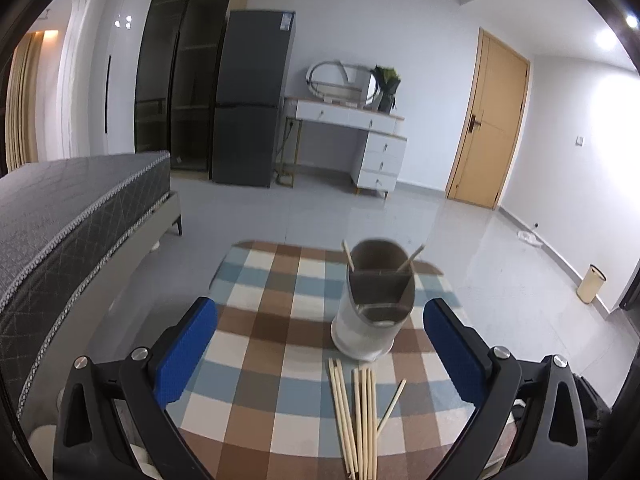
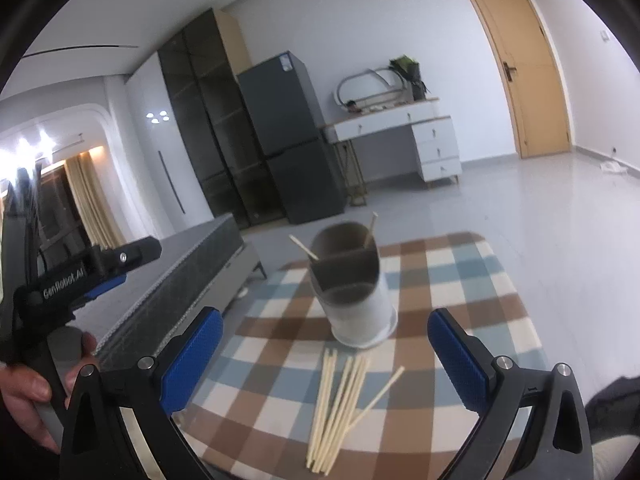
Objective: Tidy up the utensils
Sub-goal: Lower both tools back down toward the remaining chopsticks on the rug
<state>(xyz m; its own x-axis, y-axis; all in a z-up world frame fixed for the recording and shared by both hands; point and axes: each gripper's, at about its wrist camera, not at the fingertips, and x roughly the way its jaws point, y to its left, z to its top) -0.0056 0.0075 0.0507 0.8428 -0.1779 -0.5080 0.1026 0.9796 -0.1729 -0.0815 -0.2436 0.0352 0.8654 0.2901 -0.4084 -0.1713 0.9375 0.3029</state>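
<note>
A white utensil holder with a grey divided insert (image 1: 370, 304) stands on the checkered tablecloth (image 1: 256, 308); two chopsticks (image 1: 410, 259) lean in it. Several loose wooden chopsticks (image 1: 358, 420) lie on the cloth in front of it. My left gripper (image 1: 320, 344) is open and empty, hovering just before the loose sticks. In the right wrist view the holder (image 2: 352, 292) and the loose chopsticks (image 2: 340, 404) show again. My right gripper (image 2: 326, 354) is open and empty, above the cloth near the sticks. The left gripper body (image 2: 80, 276) shows at the left, held by a hand.
A grey bed (image 1: 68, 232) stands left of the table. A dark fridge (image 1: 252, 96), a white desk (image 1: 352, 136) and a wooden door (image 1: 492, 120) are across the tiled floor. A small cream bin (image 1: 591, 283) stands by the right wall.
</note>
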